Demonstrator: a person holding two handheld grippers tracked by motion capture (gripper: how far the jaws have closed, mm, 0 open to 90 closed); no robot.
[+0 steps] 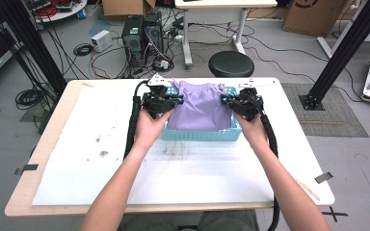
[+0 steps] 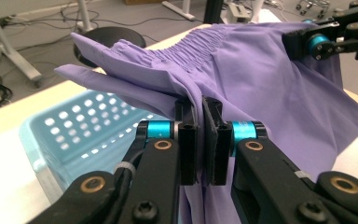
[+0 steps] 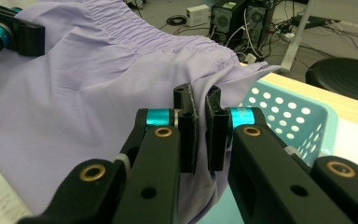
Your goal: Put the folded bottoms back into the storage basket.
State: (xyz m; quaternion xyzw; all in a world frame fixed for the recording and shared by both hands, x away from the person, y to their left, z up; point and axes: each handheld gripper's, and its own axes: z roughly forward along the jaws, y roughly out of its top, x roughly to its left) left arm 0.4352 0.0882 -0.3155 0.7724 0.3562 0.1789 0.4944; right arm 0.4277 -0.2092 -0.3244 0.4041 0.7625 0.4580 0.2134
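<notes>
The person is holding a purple cloth [image 1: 200, 109] over a light blue basket [image 1: 200, 134], which is standing in the upper middle of the high view, on the far half of the table [image 1: 101, 159]. The left gripper [image 1: 172, 100] is pinching the left side of the cloth, and the right gripper [image 1: 227, 100] is pinching the right side. In the left gripper view, the two jaws are closed on a fold of the cloth [image 2: 242, 74], with the fabric squeezed between them; in the right gripper view the same is showing on the other edge [image 3: 98, 93].

To do this step well, both grippers should probably be moving together at the same height, so the cloth is staying spread and is not dragging on the basket rim. The pull between the two hands should be gentle, because too much tension could slip the fabric out of the jaws.

The gathered elastic band [image 2: 186, 49] is pointing toward the upper edge of the high view, away from the person. The long axis of the stretched cloth is running left to right across the frame, and the loose lower part is hanging down into the basket.
</notes>
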